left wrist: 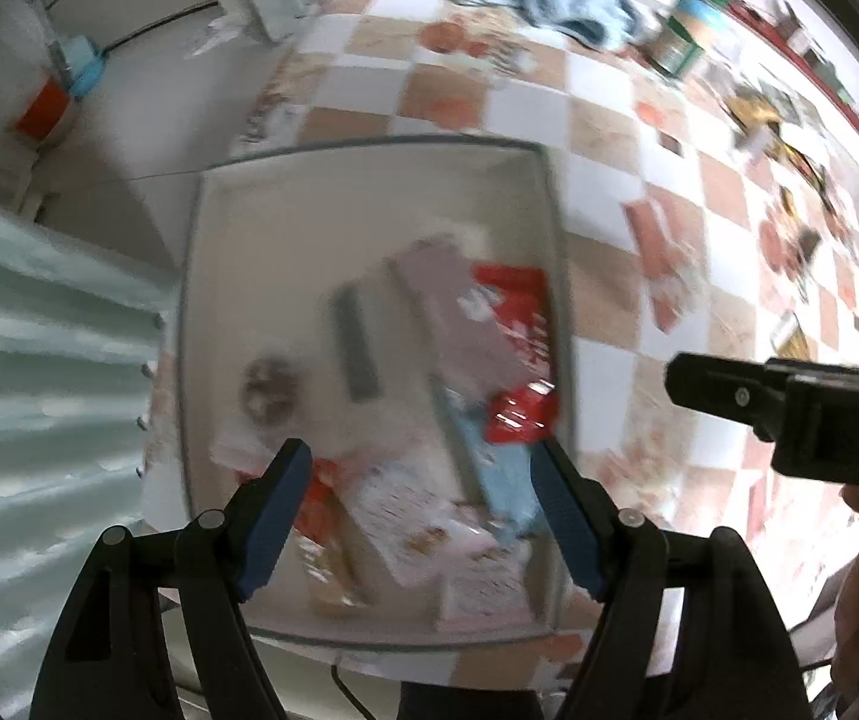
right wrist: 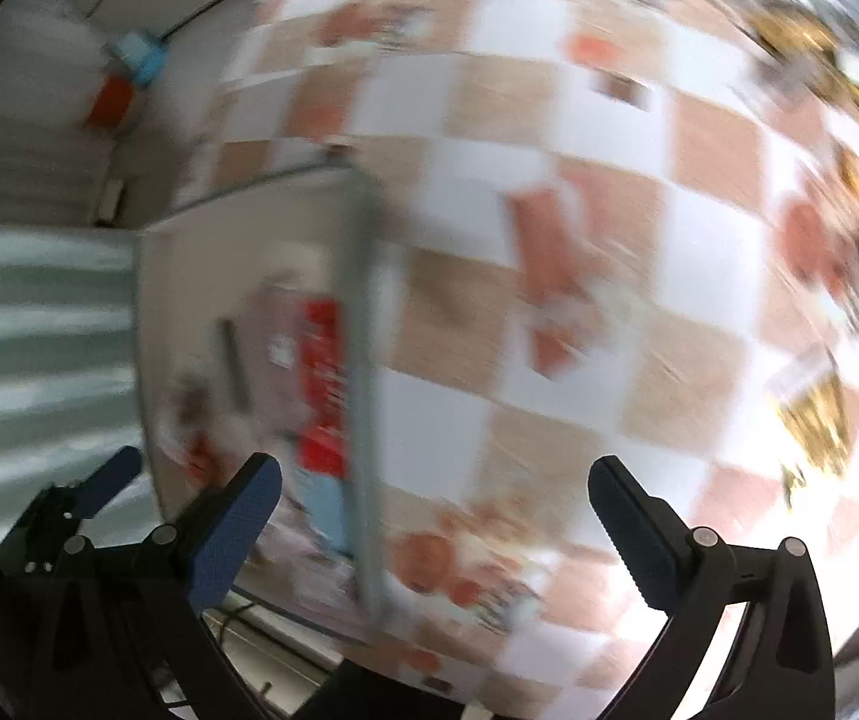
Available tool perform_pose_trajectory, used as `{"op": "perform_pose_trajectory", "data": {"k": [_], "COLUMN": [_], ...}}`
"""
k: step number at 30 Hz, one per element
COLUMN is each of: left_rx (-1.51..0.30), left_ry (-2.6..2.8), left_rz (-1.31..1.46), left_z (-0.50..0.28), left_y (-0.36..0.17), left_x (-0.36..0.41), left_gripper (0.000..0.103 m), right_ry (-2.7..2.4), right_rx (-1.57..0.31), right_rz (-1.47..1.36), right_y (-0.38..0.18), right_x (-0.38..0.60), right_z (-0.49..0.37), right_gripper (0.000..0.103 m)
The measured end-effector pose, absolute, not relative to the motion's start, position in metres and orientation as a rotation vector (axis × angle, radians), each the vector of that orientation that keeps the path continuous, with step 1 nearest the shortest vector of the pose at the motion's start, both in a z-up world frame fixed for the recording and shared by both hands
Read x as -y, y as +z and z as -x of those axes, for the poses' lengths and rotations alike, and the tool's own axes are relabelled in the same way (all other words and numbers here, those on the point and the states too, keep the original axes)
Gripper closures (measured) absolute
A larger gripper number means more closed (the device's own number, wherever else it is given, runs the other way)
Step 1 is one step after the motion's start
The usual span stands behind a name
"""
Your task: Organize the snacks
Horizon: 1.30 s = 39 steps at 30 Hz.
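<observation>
Both your grippers were released, nothing between the jaws. Left gripper [left wrist: 420, 516] hung over the snack-filled grey bin [left wrist: 555, 228], lower centre. Right gripper [right wrist: 435, 516] was nearer the loose snack packets [right wrist: 813, 420], right edge, well apart.

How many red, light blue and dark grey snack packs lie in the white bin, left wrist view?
Red snack packs: 3
Light blue snack pack: 1
Dark grey bar-shaped pack: 1
Total: 5, in the white plastic bin; blurred.
</observation>
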<state>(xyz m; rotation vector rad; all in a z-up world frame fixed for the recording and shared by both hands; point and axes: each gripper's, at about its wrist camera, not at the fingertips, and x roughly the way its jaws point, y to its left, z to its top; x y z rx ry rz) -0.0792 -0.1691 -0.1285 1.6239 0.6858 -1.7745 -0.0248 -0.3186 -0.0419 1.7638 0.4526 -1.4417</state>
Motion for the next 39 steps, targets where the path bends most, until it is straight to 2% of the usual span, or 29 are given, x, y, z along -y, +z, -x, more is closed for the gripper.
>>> {"op": "perform_pose_trajectory", "data": {"k": [9,15,28,39], "left_rx": [-0.655,-0.635,-0.643,-0.658], "left_ry": [-1.863,-1.881,-1.803,-1.777], "left_rz": [-1.724,-1.778,-1.816,-1.829], "left_z": [0.126,0.148,0.152,0.152], "left_y": [-0.132,-0.14,-0.158,-0.171], "left_x": [0.113,0.088,0.074,0.067], "left_gripper": [0.024,0.024,0.024,0.024], "right_ry": [-1.55,-1.628,-1.638,-1.559], "right_rx": [-0.404,-0.4,-0.478,-0.499], "right_rz": [-1.937,-1.968,-1.933,-1.916], "right_y": [-0.073,-0.085,-0.108,-0.114], "right_x": [0.208,0.175,0.182,0.22], "right_z": [0.074,0.111,0.16,0.142], "right_gripper": [0.0,0.0,0.0,0.0]}}
